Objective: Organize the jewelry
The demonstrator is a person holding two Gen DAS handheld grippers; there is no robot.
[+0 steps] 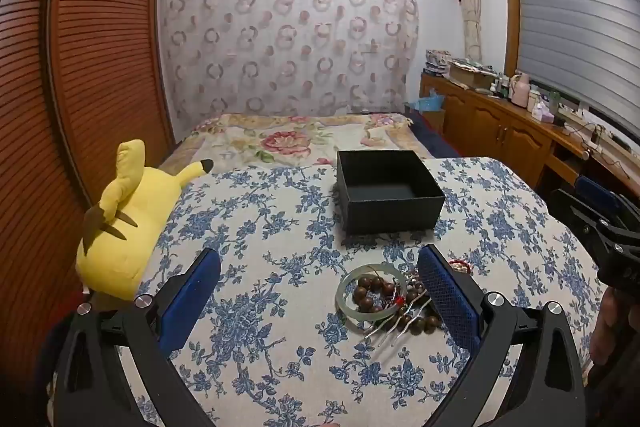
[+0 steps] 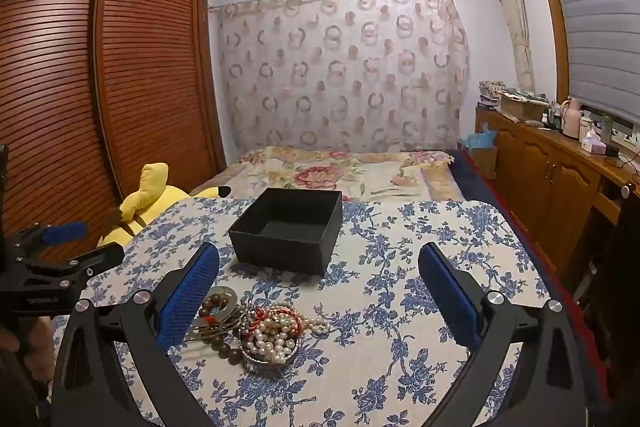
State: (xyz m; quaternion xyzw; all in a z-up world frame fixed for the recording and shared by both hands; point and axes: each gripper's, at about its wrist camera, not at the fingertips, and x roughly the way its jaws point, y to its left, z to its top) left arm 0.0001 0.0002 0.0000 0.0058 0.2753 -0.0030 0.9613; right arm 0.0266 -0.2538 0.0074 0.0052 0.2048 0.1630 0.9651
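left and right wrist views over a table draped in a blue-flowered cloth (image 1: 248, 267). the left gripper (image 1: 320, 267) hovers above the cloth with its blue-padded fingers (image 1: 192, 291) spread wide and nothing between them. the right gripper (image 2: 319, 267) hovers likewise, fingers (image 2: 188, 291) wide apart and holding nothing; its body also shows at the right edge of the left view.

a heap of jewelry lies on the cloth near the front edge, just inside the left gripper's right finger and the right gripper's left finger. it comprises a pale green bangle (image 1: 348, 301), a string of brown wooden beads (image 1: 370, 293), thin silver pieces (image 1: 384, 331), a tangle of white pearls (image 2: 276, 337) resting in a small silver dish (image 2: 260, 361), and a red cord (image 2: 264, 315) among the pearls.

beyond the heap stands an open black box (image 1: 390, 207), upright, apart from the jewelry. a yellow plush toy (image 1: 128, 219) lies at the table's left edge. behind are a bed with a floral blanket (image 1: 296, 139) and a slatted wooden wardrobe (image 1: 104, 35).
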